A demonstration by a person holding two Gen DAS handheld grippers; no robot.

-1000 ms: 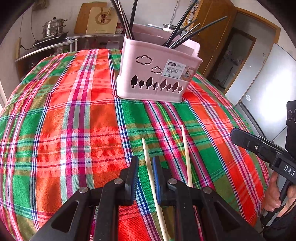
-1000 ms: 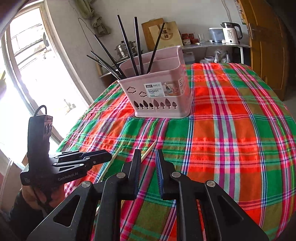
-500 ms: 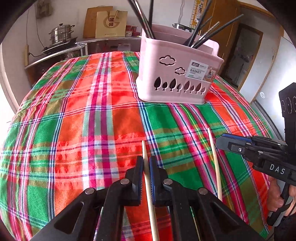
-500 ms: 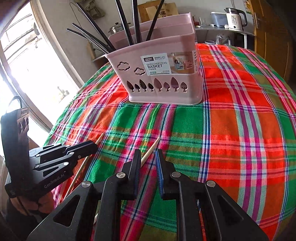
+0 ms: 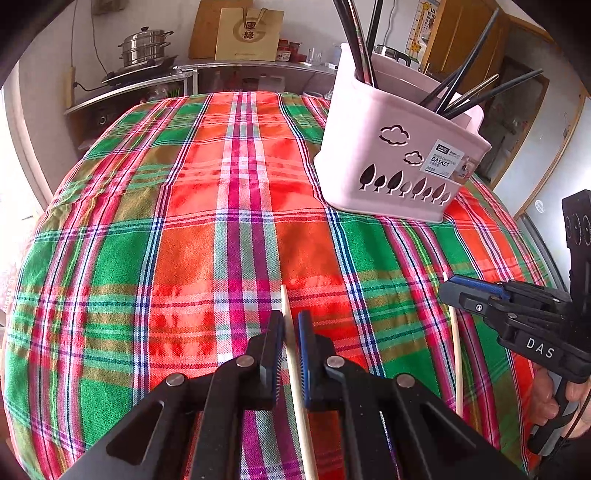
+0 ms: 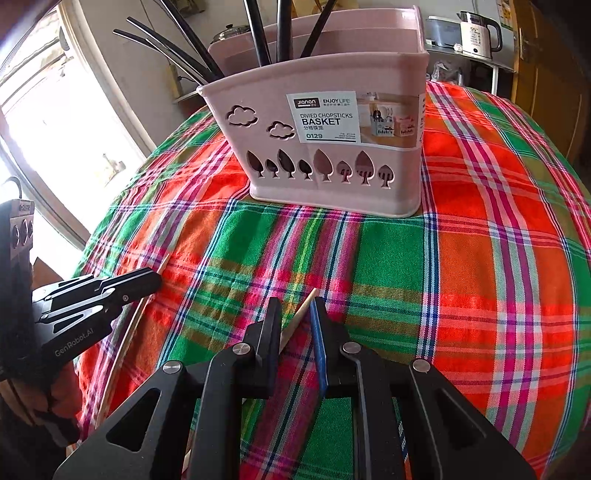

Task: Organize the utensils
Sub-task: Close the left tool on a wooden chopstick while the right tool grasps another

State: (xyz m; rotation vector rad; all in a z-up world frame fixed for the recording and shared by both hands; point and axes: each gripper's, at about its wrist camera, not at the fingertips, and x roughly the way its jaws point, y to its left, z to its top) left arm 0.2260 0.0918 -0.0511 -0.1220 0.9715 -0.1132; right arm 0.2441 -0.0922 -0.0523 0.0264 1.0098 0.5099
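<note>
Two pale wooden chopsticks lie on the plaid tablecloth. My left gripper [image 5: 291, 325] has its jaws close around the first chopstick [image 5: 295, 369], with a thin gap still showing on each side. My right gripper [image 6: 295, 314] is open, with the second chopstick [image 6: 297, 321] lying slantwise between its jaws. The right gripper also shows in the left wrist view [image 5: 458, 291], over the second chopstick [image 5: 457, 354]. The left gripper shows in the right wrist view [image 6: 147, 280], over the first chopstick [image 6: 125, 339]. A pink chopstick basket [image 6: 332, 147] with several black chopsticks stands further back.
The round table's cloth [image 5: 184, 221] drops away at its edges. Behind the table, a shelf carries a steel pot [image 5: 146, 48] and a paper bag [image 5: 247, 33]. A white kettle [image 6: 476, 33] stands at the back right. A bright window [image 6: 55, 129] is at the left.
Both grippers have moved forward and down toward the table. The left jaws have narrowed around the first chopstick. The right jaws have come over the tip of the second chopstick.
</note>
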